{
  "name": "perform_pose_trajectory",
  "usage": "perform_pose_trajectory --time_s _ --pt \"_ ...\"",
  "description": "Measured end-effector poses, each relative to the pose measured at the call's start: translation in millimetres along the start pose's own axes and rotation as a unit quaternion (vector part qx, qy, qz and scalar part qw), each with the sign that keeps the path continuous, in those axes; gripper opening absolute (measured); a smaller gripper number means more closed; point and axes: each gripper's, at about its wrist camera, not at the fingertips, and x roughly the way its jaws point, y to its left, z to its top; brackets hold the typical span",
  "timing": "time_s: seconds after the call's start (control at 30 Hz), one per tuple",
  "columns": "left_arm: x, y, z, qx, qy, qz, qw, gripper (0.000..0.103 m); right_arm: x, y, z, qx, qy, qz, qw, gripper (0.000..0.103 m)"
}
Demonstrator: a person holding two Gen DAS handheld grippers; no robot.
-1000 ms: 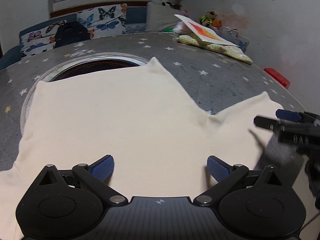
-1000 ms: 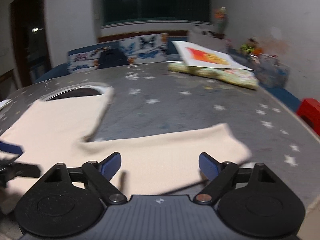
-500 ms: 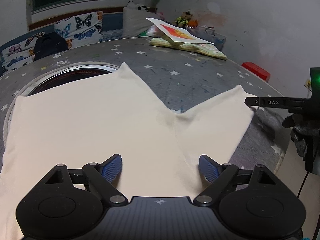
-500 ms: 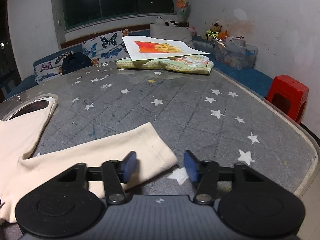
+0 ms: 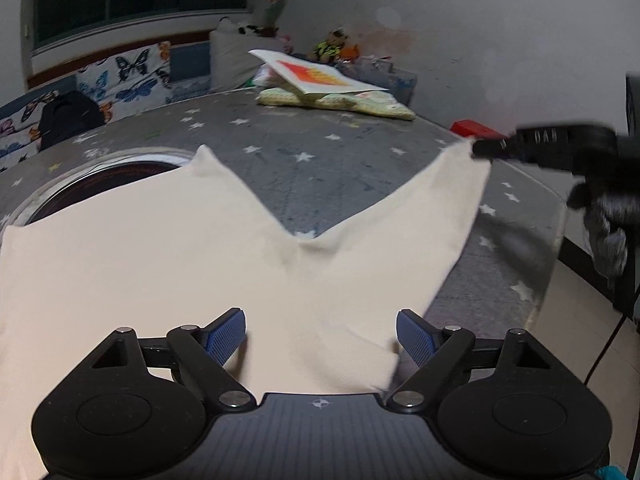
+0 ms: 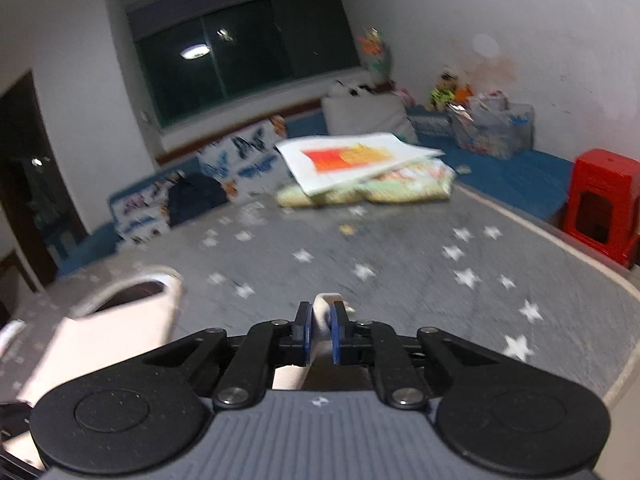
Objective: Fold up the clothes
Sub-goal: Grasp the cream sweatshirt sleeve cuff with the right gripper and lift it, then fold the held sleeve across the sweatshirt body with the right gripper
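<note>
A cream long-sleeved shirt [image 5: 168,248] lies spread on the grey star-patterned table [image 5: 320,148]. My left gripper [image 5: 320,334] hangs open just above the shirt's body near the armpit, its blue pads wide apart with only flat cloth below them. My right gripper [image 6: 320,330] is shut on the cuff of the right sleeve [image 6: 322,308], which pokes out between its blue pads. In the left wrist view the right gripper [image 5: 478,150] holds that sleeve end lifted off the table at the right, the sleeve [image 5: 424,216] stretched up toward it. A gloved hand [image 5: 608,224] carries it.
A folded quilt with a white and orange sheet [image 5: 320,80] on top lies at the table's far side. A red stool [image 6: 604,200] stands past the right edge. Dark round opening [image 5: 108,178] shows beyond the shirt's collar. Cushions and toys line the back wall.
The right gripper closed on the sleeve cuff and raised it off the table, pulling the sleeve taut. The left gripper shifted slightly over the shirt and stays open.
</note>
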Motion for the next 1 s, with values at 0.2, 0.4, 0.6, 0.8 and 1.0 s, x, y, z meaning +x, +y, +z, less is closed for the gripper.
perform_pose_trajectory --time_s 0.2,0.4,0.6,0.8,1.0 --pt "-15 7 -4 -0.001 -0.02 -0.007 0.9998 0.085 -25 29 24 0.003 -0.026 0.072 0.997 0.008" --pt "-42 26 -12 -0.018 -0.048 -0.014 0.9986 0.085 -45 83 43 -0.025 -0.047 0.157 0.986 0.004" --pt "-61 43 -24 -0.036 -0.061 -0.003 0.9975 0.086 -49 146 45 -0.079 -0.057 0.215 0.972 0.004" --pt "-69 58 -32 -0.052 -0.065 0.011 0.9964 0.086 -23 162 17 -0.147 0.005 0.148 0.978 0.023" --pt "-66 65 -30 -0.062 -0.064 0.016 0.9959 0.086 27 156 -32 -0.196 0.088 0.089 0.973 0.036"
